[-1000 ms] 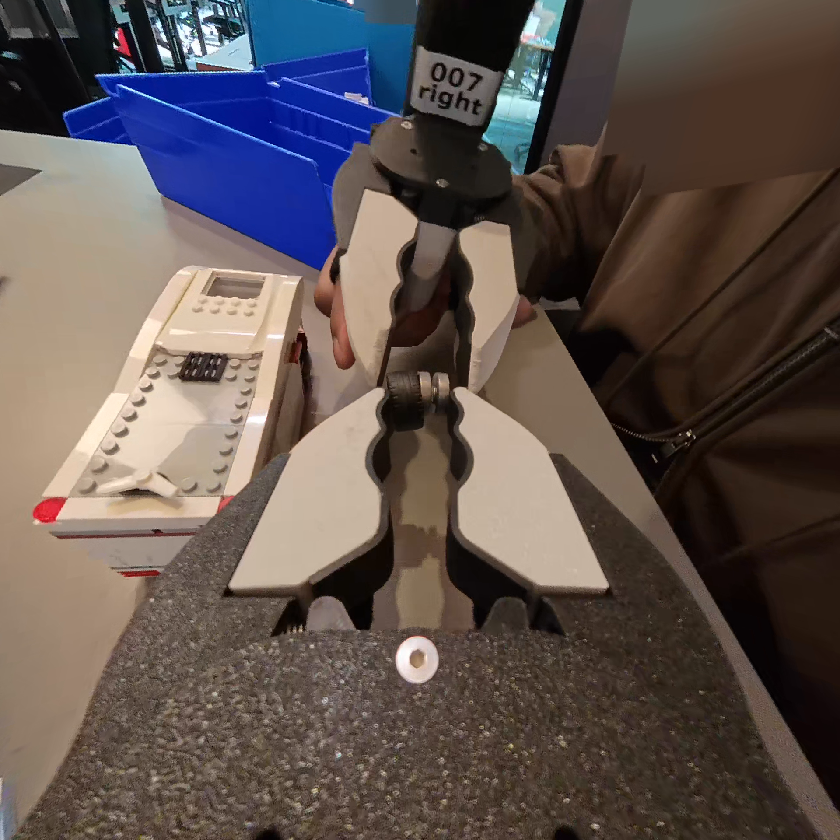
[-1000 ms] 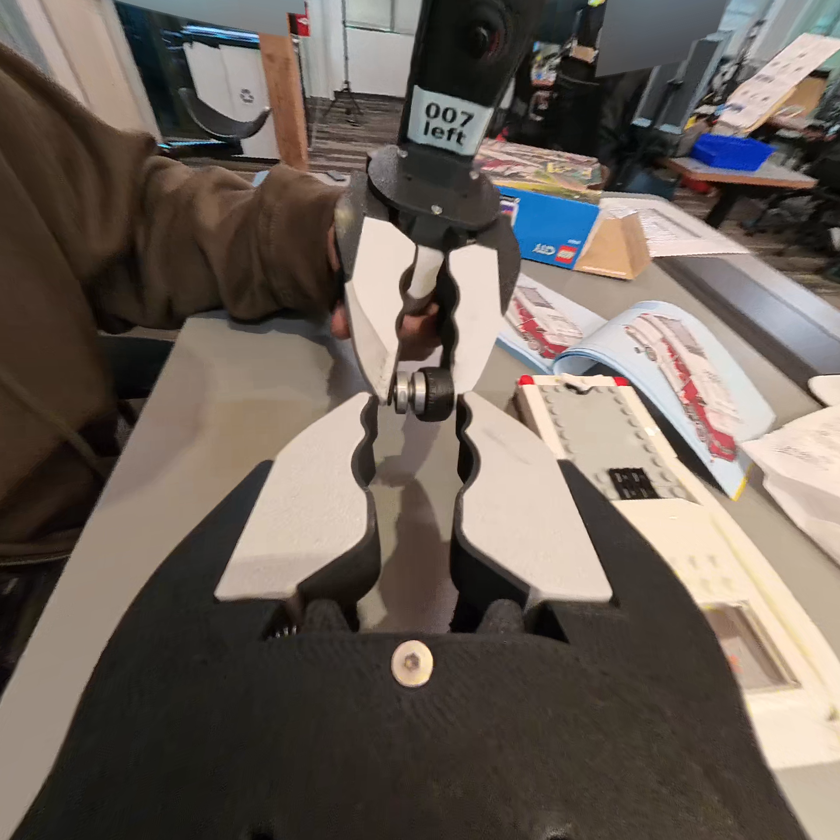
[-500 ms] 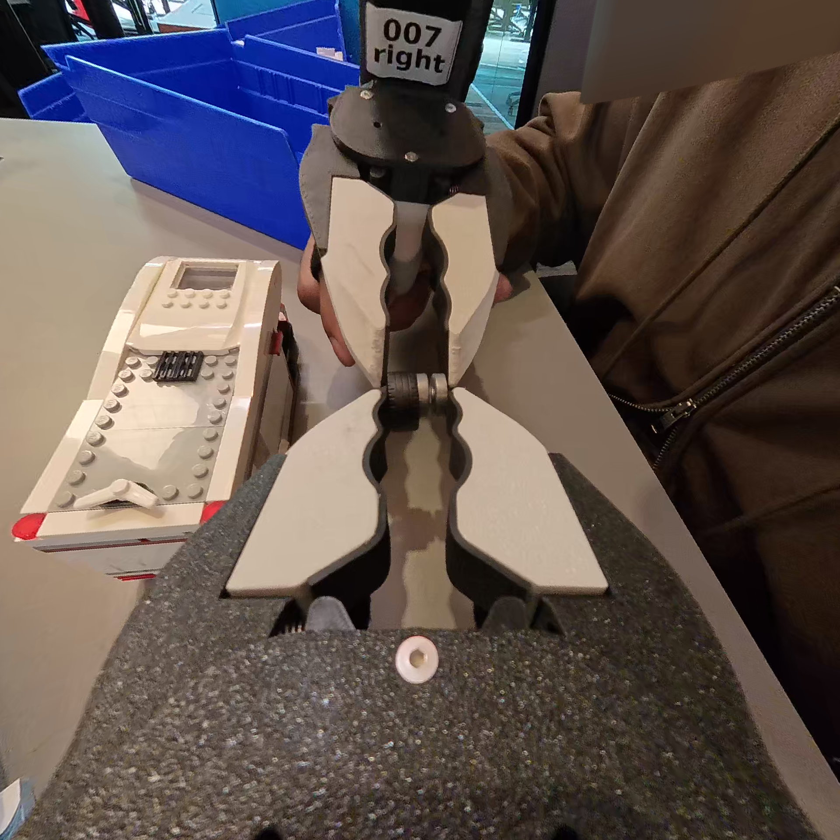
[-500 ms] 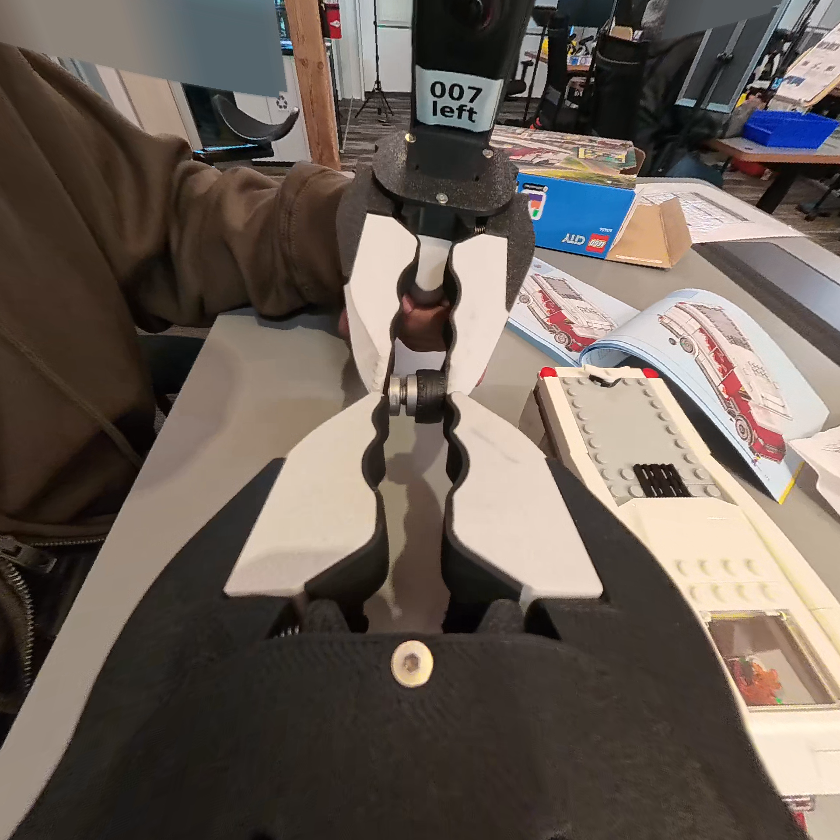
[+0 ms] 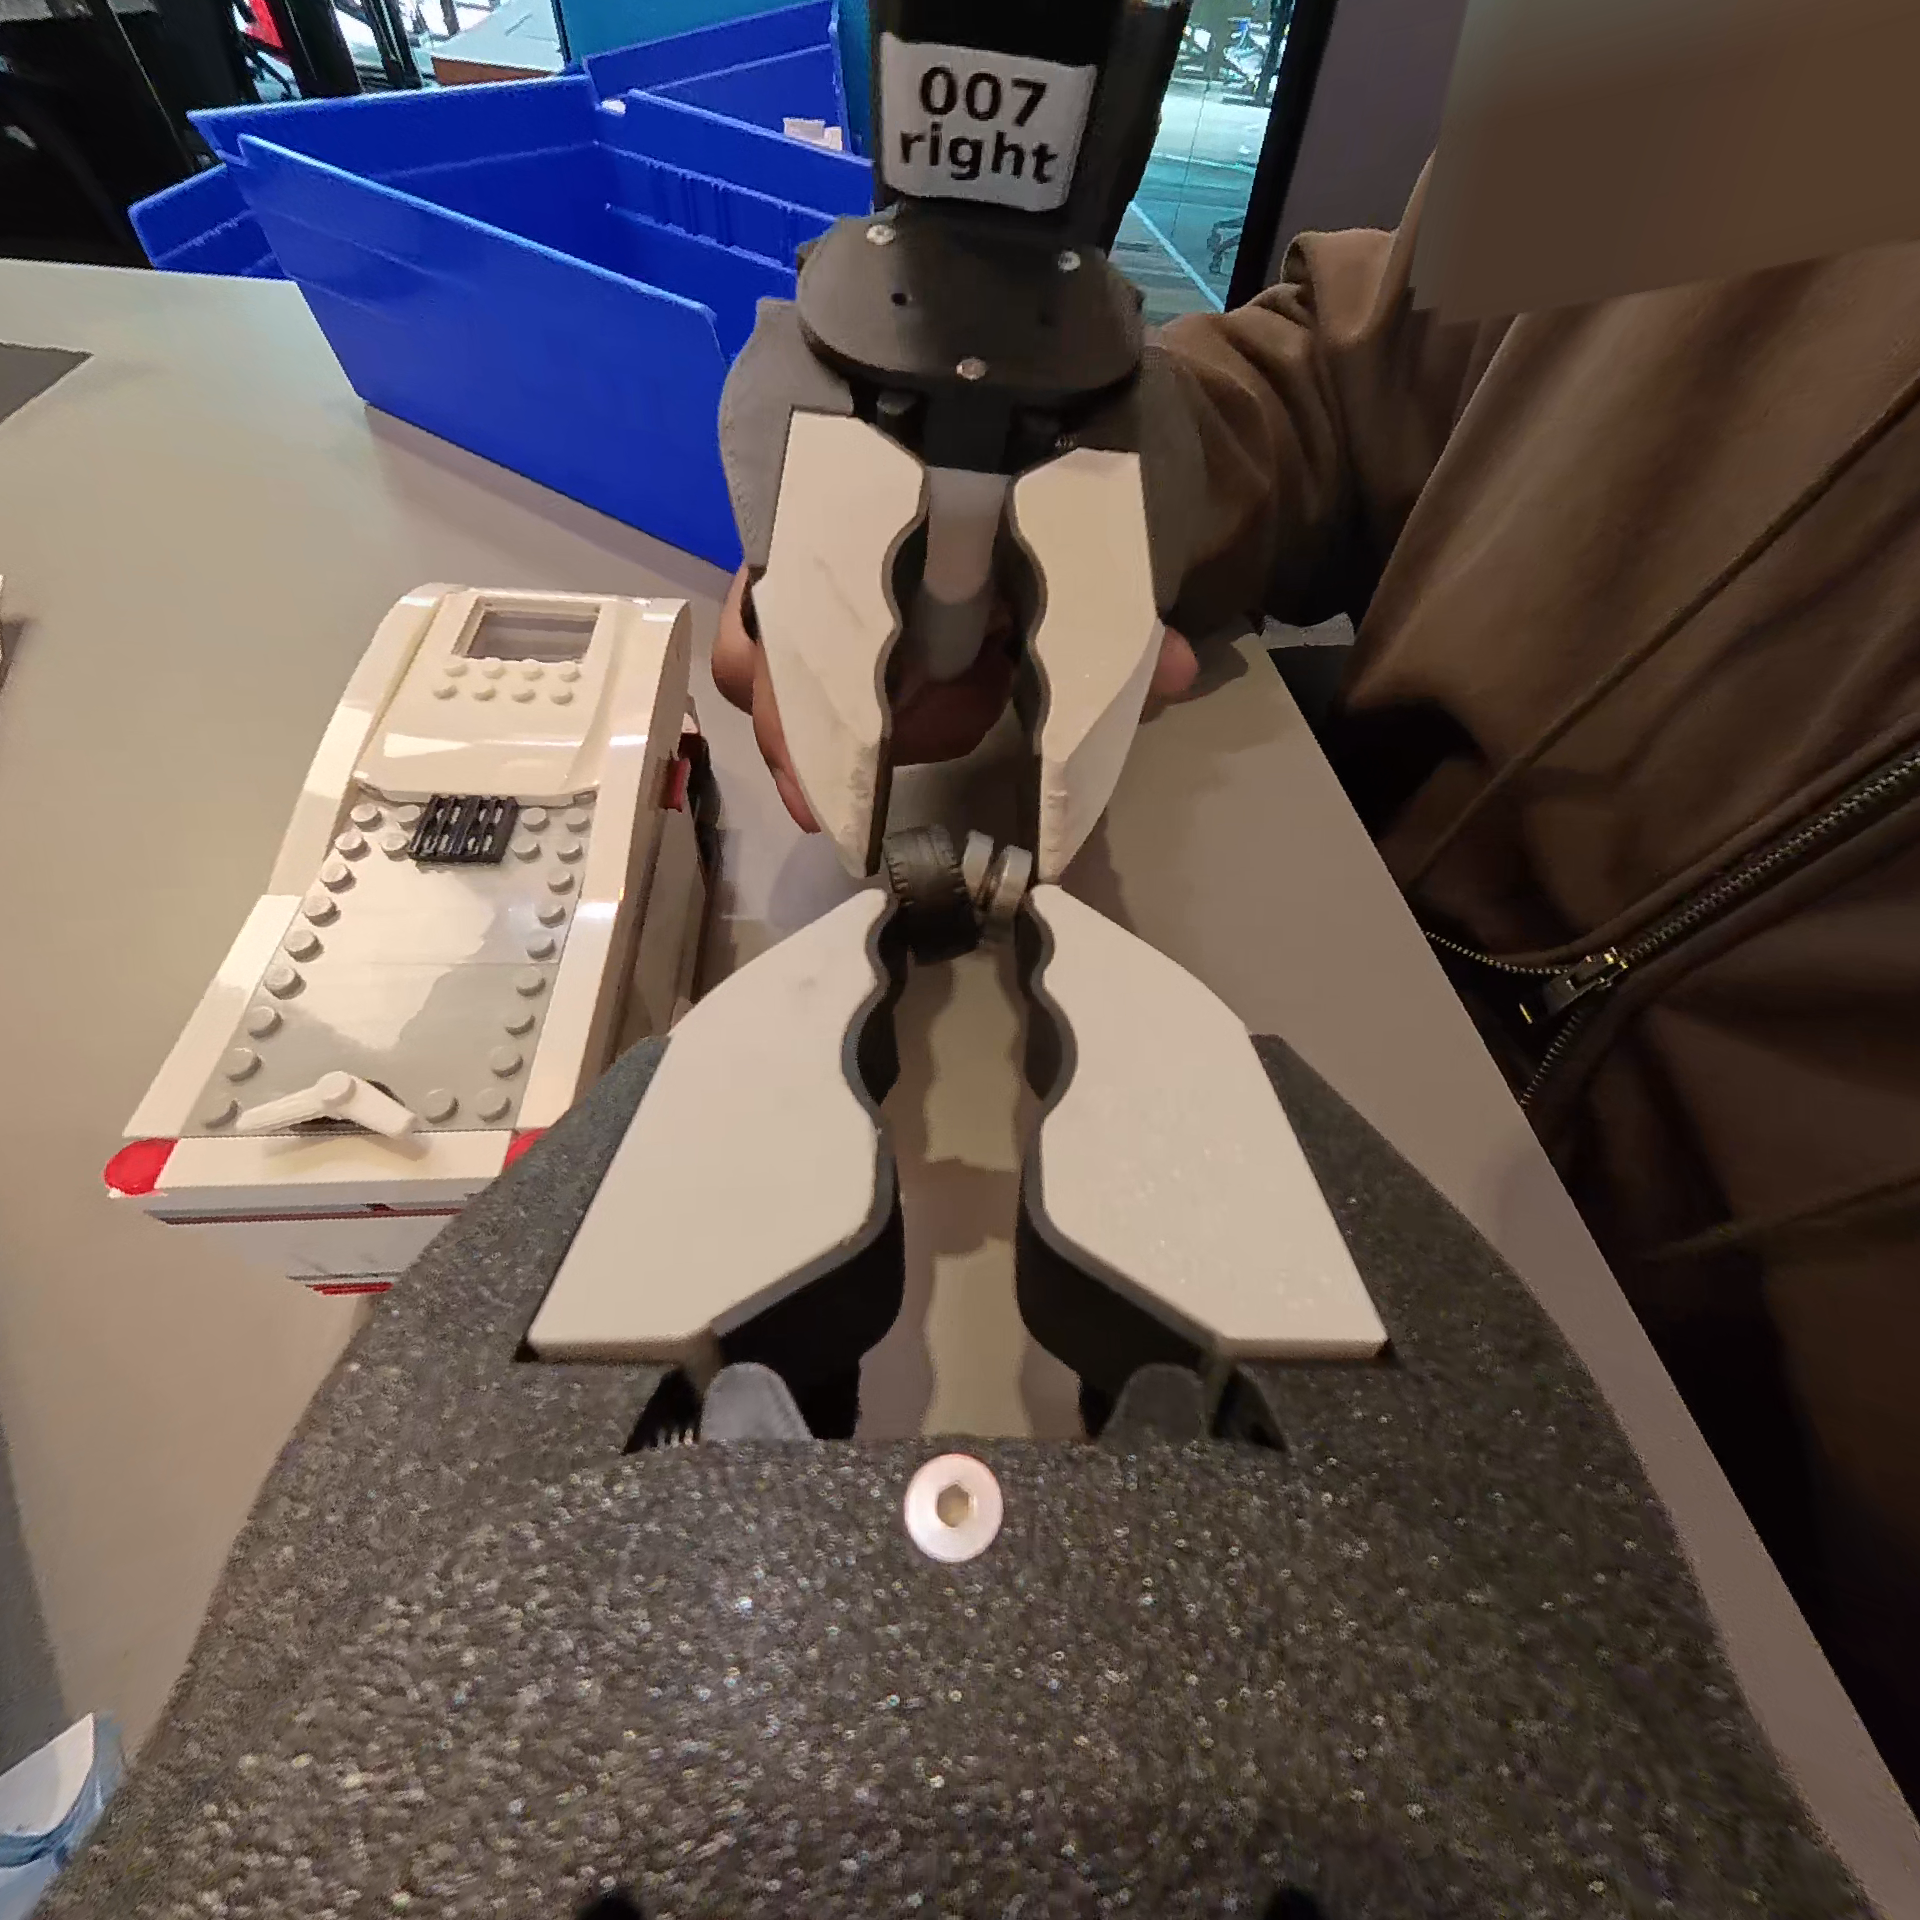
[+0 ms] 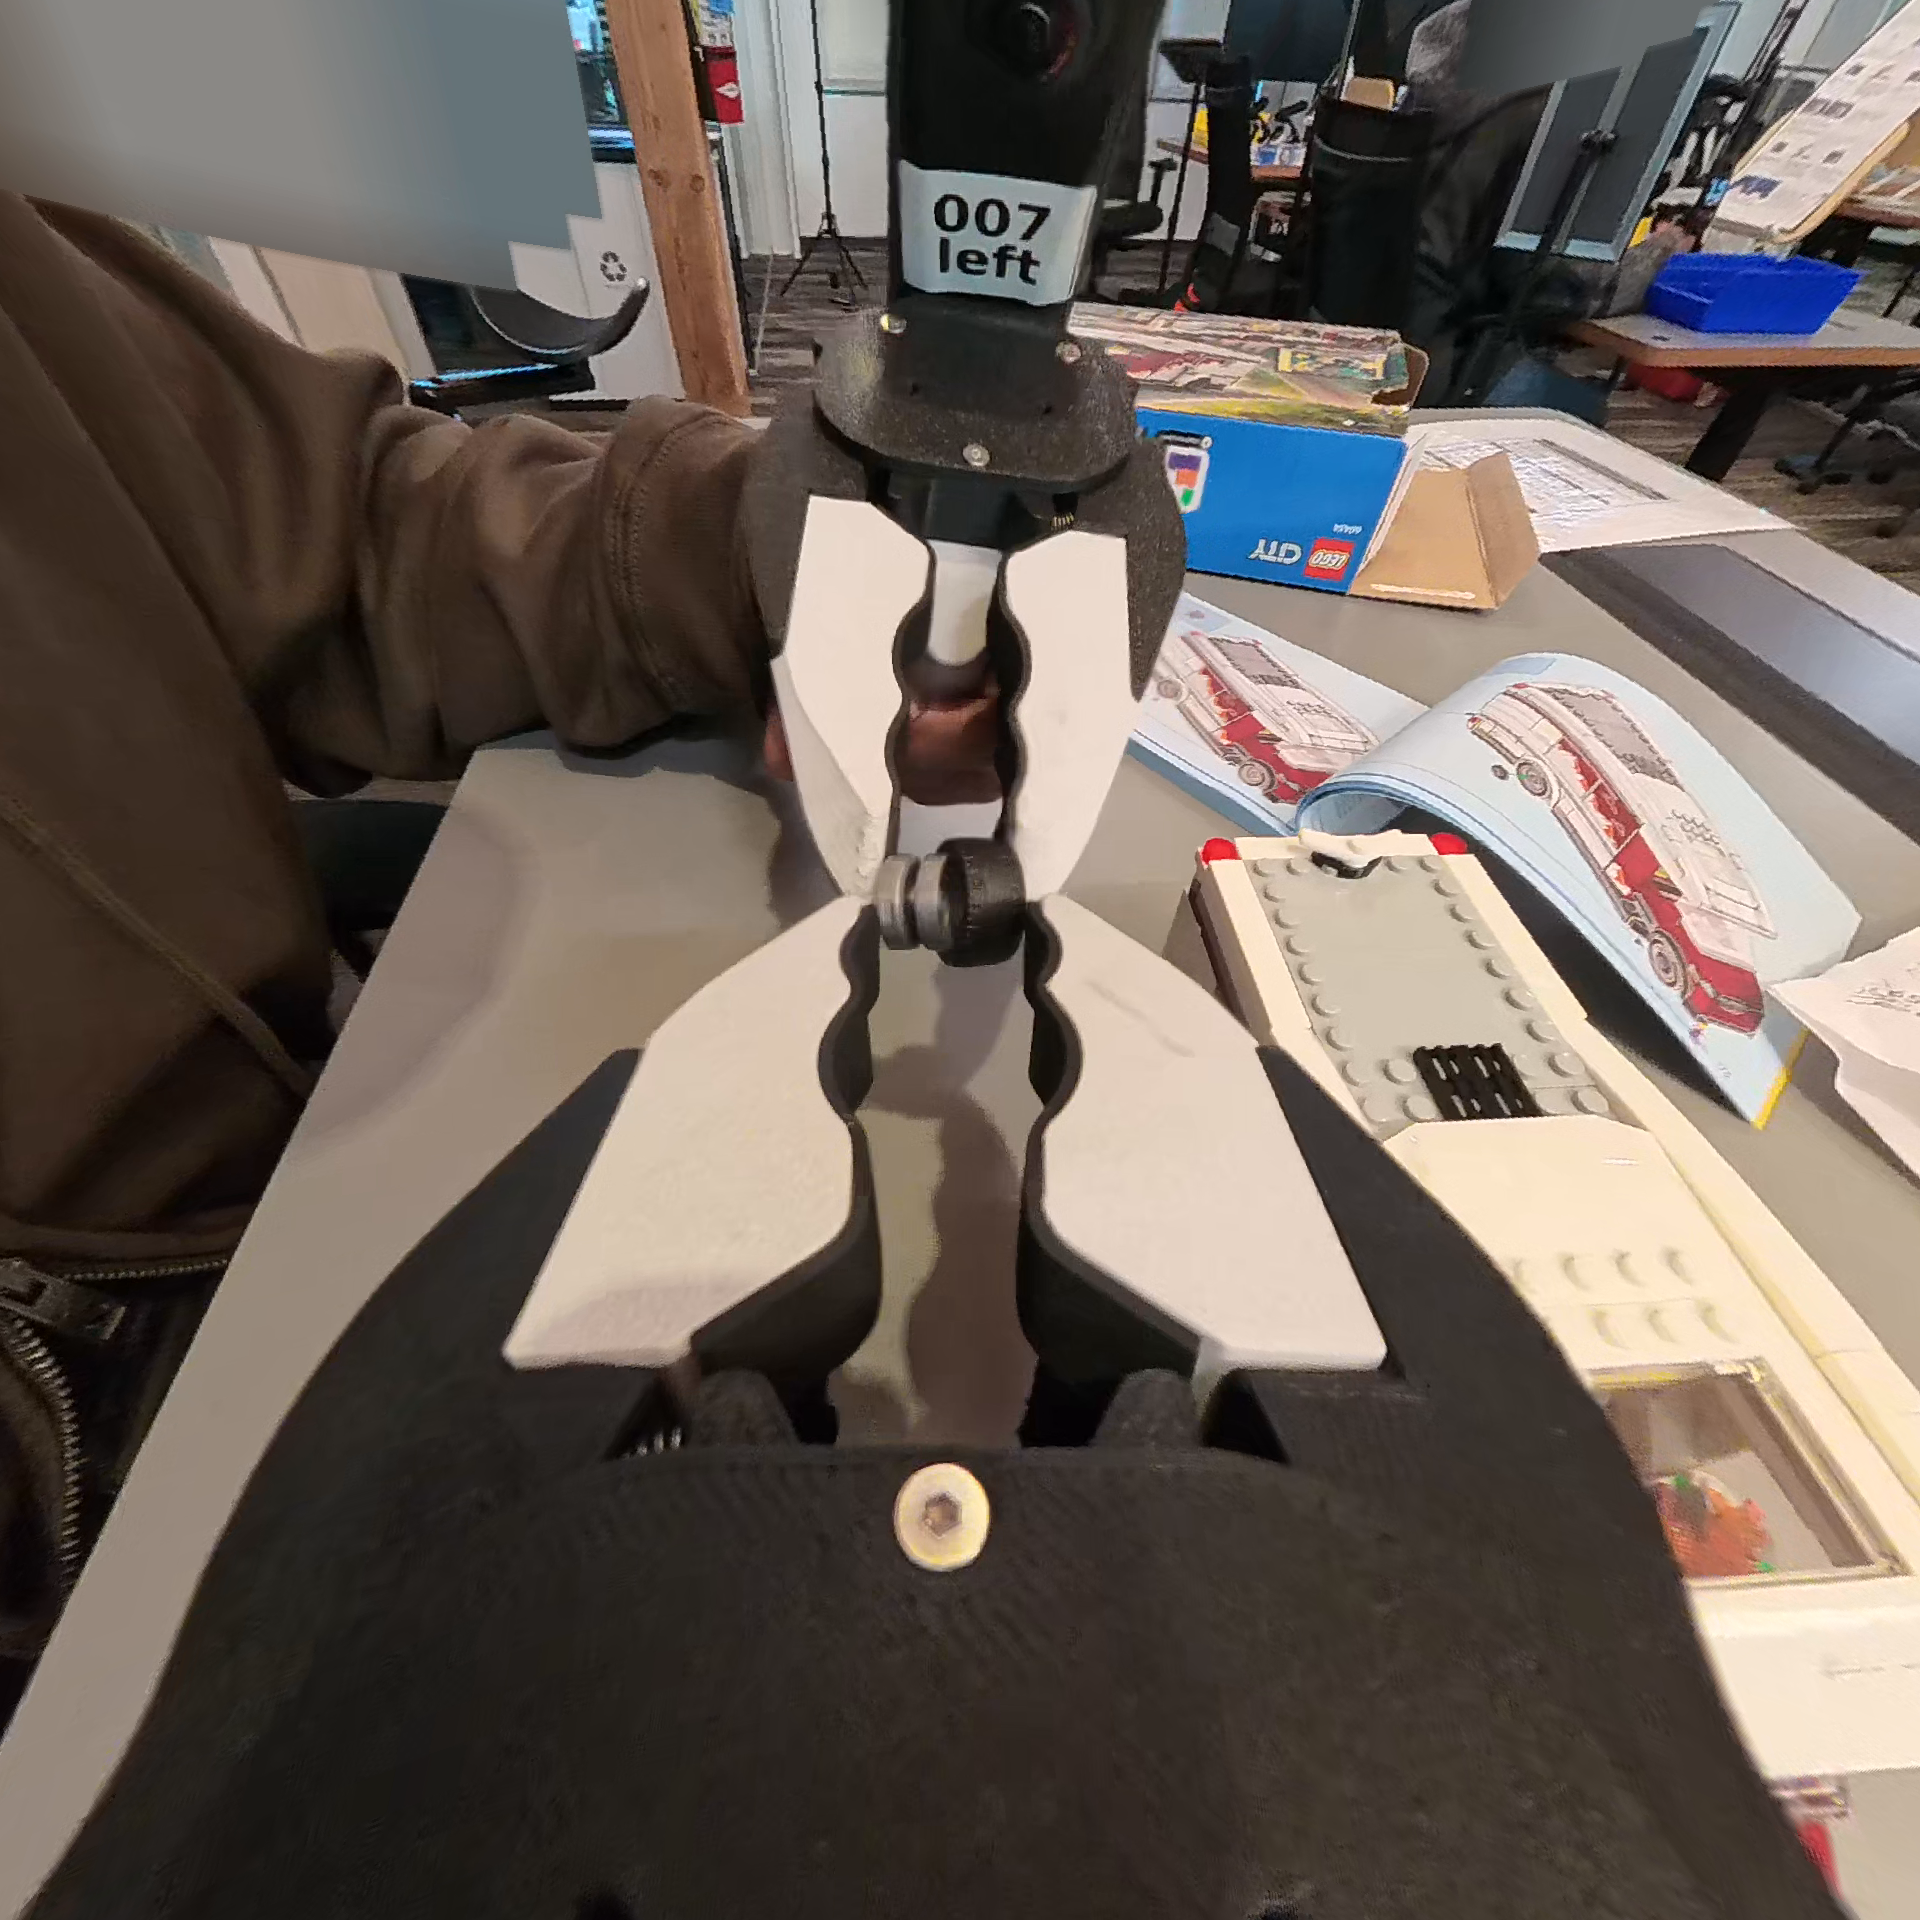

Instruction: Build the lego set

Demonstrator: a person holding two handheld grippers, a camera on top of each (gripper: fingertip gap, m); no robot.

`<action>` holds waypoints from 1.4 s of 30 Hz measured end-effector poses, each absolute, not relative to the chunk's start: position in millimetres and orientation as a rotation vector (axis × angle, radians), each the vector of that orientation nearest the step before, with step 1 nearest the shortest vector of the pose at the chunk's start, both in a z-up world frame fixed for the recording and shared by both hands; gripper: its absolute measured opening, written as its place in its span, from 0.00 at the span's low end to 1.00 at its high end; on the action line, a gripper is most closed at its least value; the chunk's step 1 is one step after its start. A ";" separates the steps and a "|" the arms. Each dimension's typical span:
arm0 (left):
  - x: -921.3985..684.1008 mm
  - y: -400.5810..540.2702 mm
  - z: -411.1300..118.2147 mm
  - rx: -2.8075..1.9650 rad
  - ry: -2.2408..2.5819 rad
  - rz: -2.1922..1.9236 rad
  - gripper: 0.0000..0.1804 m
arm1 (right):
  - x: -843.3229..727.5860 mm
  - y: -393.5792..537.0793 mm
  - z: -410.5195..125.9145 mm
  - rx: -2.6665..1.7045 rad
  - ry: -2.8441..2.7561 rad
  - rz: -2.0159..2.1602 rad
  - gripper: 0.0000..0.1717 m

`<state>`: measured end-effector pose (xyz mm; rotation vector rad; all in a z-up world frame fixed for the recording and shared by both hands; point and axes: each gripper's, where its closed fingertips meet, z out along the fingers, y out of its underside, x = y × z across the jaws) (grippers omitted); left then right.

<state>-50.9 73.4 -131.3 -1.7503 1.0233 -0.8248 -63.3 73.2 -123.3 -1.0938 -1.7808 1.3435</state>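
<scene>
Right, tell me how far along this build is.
Done: the white-and-grey brick vehicle body stands built up on the grey table. In hand: the left hand-held gripper and right hand-held gripper meet tip to tip around a small black rubber tyre and grey plastic hub. Left: the hub sits tilted beside the tyre, not seated.

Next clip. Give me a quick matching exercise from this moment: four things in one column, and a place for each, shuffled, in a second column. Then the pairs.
Things:
1. black tyre
2. blue bins
3. open booklet
4. white brick vehicle

Places:
A. lying behind the vehicle's red-cornered end
B. between the tips of both grippers
C. on the table beside the grippers
D. at the table's far edge

Pairs: 1-B, 2-D, 3-A, 4-C
</scene>
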 end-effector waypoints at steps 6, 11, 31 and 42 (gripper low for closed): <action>-47.9 70.3 -129.7 -1.730 1.045 -0.827 0.11 | -61.6 70.6 -124.6 -1.163 -1.794 1.473 0.17; -45.0 66.3 -128.4 -1.714 1.066 -0.845 0.10 | -59.0 65.5 -124.2 -1.181 -1.811 1.558 0.17; -39.6 53.1 -122.9 -1.648 1.136 -0.889 0.10 | -52.0 60.2 -115.4 -1.162 -1.813 1.696 0.15; -38.7 49.2 -127.4 -1.658 1.170 -0.905 0.11 | -50.0 52.1 -118.4 -1.188 -1.837 1.767 0.11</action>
